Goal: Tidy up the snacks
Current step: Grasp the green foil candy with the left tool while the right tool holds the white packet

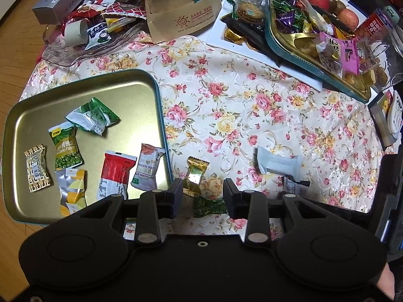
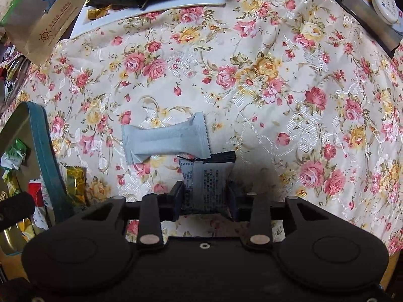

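A gold-lined tin lid (image 1: 30,115) at the left holds several wrapped snacks. My left gripper (image 1: 204,193) hangs open over the floral cloth beside the lid's right rim. A gold candy (image 1: 197,173) and a green packet (image 1: 210,207) lie between its fingers, and neither pad touches them. In the right wrist view my right gripper (image 2: 205,197) points down, shut on a silver printed packet with a dark edge (image 2: 206,176). A pale grey packet (image 2: 166,138) lies flat just beyond it, its corner over the silver one. The lid's teal rim (image 2: 45,151) stands at the left there.
At the back right a second teal tin (image 1: 302,50) full of sweets rests on a white tray (image 1: 226,37). A paper bag (image 1: 181,7) and a glass dish (image 1: 75,50) of snacks crowd the back left. A box (image 1: 380,120) sits at the right edge. Wooden floor shows at left.
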A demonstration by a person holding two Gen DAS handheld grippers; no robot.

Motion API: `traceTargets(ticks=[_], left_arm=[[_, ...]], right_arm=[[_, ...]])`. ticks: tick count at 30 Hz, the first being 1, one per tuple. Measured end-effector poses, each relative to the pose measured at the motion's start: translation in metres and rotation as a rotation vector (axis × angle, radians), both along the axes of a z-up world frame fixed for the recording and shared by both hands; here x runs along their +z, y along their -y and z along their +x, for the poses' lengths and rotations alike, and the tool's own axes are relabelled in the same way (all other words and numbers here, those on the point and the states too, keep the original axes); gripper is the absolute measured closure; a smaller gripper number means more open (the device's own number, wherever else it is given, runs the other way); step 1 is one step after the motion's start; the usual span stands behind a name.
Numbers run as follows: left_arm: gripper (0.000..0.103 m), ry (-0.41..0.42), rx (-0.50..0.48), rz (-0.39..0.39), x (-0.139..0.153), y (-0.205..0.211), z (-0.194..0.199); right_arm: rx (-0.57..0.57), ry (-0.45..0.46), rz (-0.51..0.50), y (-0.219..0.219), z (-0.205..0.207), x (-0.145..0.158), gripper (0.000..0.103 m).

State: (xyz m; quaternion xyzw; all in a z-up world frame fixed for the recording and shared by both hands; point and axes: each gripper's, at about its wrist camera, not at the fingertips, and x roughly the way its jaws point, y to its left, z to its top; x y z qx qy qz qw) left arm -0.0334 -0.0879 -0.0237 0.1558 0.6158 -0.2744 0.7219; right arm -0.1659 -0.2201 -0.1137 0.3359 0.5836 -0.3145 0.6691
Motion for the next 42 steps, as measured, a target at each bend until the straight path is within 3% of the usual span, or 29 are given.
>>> traceTargets(ticks=[8,14,19,23,27,34,42], left_arm=[[0.058,-0.043,-0.002,-0.001,-0.009,0.007,-0.004],[0.058,-0.024,-0.127,0.059,-0.024,0.016,-0.022],[0.058,-0.016,-0.232,0.164,-0.048,0.018,-0.039],[0.058,-0.052,-0.219,0.238,-0.072,0.018,-0.045],[0.058,-0.064,-0.178,0.263,-0.085,0.027,-0.045],[0.059,-0.122,-0.043,0.181,-0.085,0.044,-0.036],[0.063,-0.188,-0.048,0.086,-0.079,0.068,-0.045]], right_arm=[[-0.027,0.049,-0.032,0.011,-0.014,0.023,0.067],[-0.031,0.075,-0.032,0.017,-0.022,0.037,0.067],[-0.044,0.103,-0.007,0.018,-0.029,0.045,0.067],[-0.048,0.125,-0.002,0.017,-0.03,0.051,0.067],[-0.046,0.146,0.003,0.017,-0.032,0.056,0.067],[-0.047,0.15,-0.004,0.02,-0.051,0.056,0.067],[-0.089,0.145,-0.016,0.034,-0.085,0.059,0.067]])
